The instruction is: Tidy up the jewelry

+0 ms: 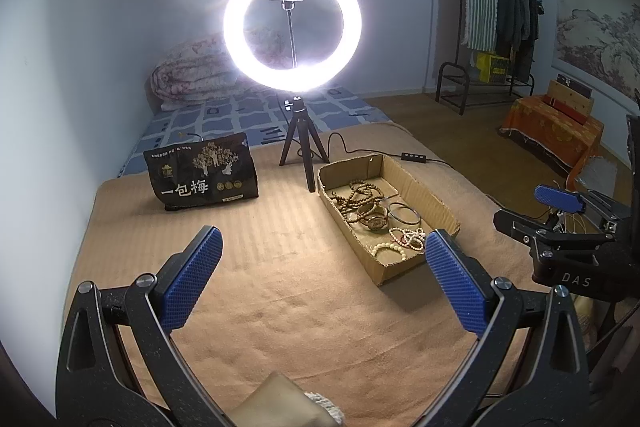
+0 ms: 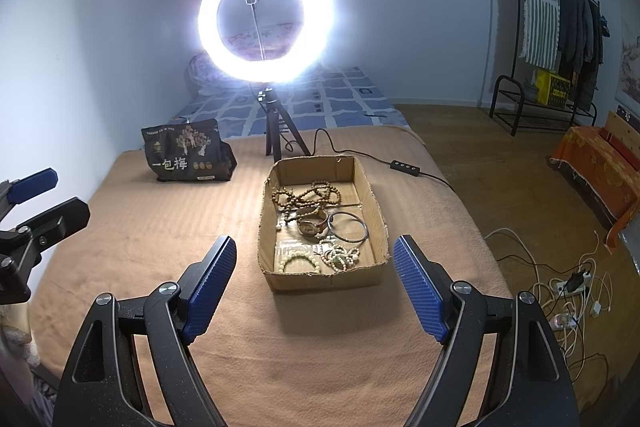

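- All the jewelry visible lies inside one box, an open cardboard tray on the tan blanket; none shows on the blanket around the box, so the gathering looks done or nearly so.
- What is left, as I judge it, is any sorting within the box or moving pieces to the bag; the pictures do not show where the pieces are meant to end up.
- At the box's far end lies a long string of brown beads, loosely coiled.
- In the middle of the box sit a watch and, just beside it toward the right wall, dark thin bangles, overlapping each other.
- At the box's near end lie a pale bead bracelet and a tangle of small white and mixed beads, touching each other; a clear packet seems to lie under them.
- The bag, black with printed trees, stands well left of the box and looks shut; its contents are hidden.
- A ring light on a tripod stands just behind the box.
- The left gripper hovers left of the box, jaws spread wide, holding nothing.
- The right gripper hovers before the box's near end, jaws likewise wide apart and empty.
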`<state>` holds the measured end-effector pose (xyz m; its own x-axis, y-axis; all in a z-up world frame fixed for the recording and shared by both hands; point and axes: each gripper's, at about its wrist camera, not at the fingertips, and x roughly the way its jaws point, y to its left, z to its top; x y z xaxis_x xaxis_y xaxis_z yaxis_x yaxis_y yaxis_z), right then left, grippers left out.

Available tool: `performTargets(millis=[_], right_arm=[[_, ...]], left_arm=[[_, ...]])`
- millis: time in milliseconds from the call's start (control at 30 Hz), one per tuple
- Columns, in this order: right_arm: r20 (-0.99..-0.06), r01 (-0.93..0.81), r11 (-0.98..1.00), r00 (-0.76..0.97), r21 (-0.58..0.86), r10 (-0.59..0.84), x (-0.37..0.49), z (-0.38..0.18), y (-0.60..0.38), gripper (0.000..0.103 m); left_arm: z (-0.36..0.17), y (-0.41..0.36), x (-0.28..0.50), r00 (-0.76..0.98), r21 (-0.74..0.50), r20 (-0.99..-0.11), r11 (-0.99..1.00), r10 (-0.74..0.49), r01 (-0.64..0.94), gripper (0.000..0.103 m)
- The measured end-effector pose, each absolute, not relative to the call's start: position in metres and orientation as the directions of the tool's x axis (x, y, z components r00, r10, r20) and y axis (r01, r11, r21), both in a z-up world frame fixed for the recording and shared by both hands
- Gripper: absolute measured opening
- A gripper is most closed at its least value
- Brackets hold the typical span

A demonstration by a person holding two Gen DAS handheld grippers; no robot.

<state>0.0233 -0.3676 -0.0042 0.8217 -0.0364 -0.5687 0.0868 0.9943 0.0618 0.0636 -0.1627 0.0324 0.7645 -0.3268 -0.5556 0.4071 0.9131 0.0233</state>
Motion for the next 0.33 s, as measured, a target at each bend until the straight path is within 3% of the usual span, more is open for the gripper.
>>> performTargets(millis=[333], right_arm=[[-0.569, 0.088, 0.994, 0.822, 0.062, -0.037, 0.024, -0.0034, -0.3679, 0.081]], left_arm=[[0.034, -0.1721, 0.0542, 0.791, 0.053, -0.526, 0.915, -0.314, 0.399, 0.103]])
